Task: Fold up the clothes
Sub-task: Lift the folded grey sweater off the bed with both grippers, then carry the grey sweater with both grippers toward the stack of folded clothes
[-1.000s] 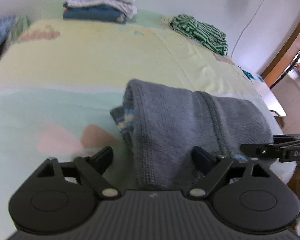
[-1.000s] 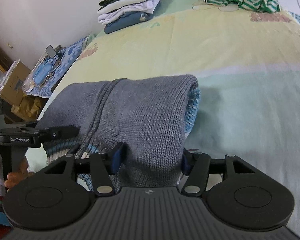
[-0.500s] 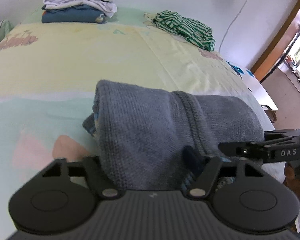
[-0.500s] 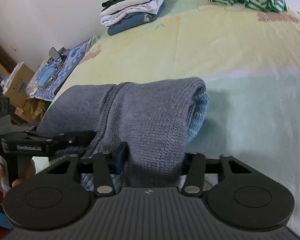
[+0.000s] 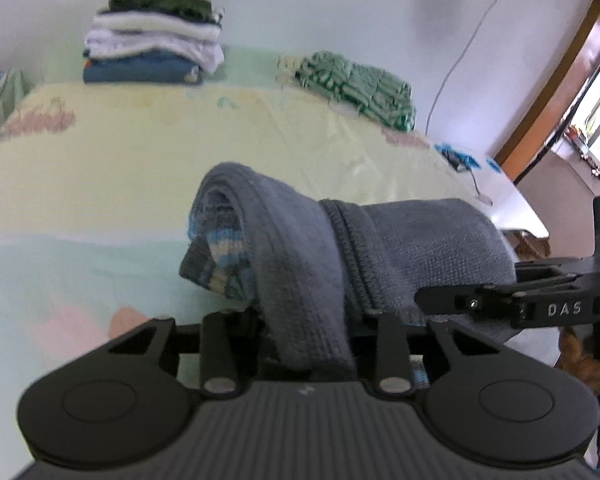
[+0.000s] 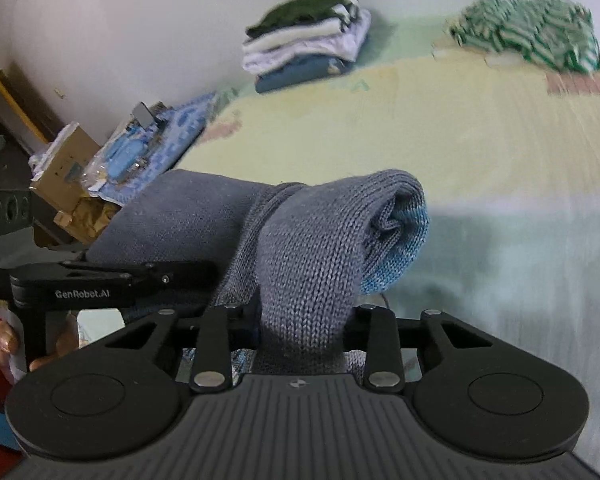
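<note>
A folded grey knitted sweater (image 5: 296,256) with blue-and-cream striped trim hangs lifted above the bed, held at both ends. My left gripper (image 5: 306,332) is shut on its left end; the fabric covers the fingertips. My right gripper (image 6: 304,320) is shut on the other end of the grey sweater (image 6: 316,240), its tips also buried in the knit. Each gripper shows in the other's view: the right one (image 5: 520,300) at the right edge, the left one (image 6: 100,280) at the left with a hand under it.
A stack of folded clothes (image 5: 152,36) sits at the bed's far end by the wall, with a crumpled green-striped garment (image 5: 356,84) to its right. The yellow and pale-green bedsheet (image 5: 100,168) lies below. Boxes and a blue patterned cloth (image 6: 140,148) stand left of the bed.
The left gripper closed onto the sweater's end. Both grippers then lifted the sweater off the sheet and carried it toward the far end of the bed.
</note>
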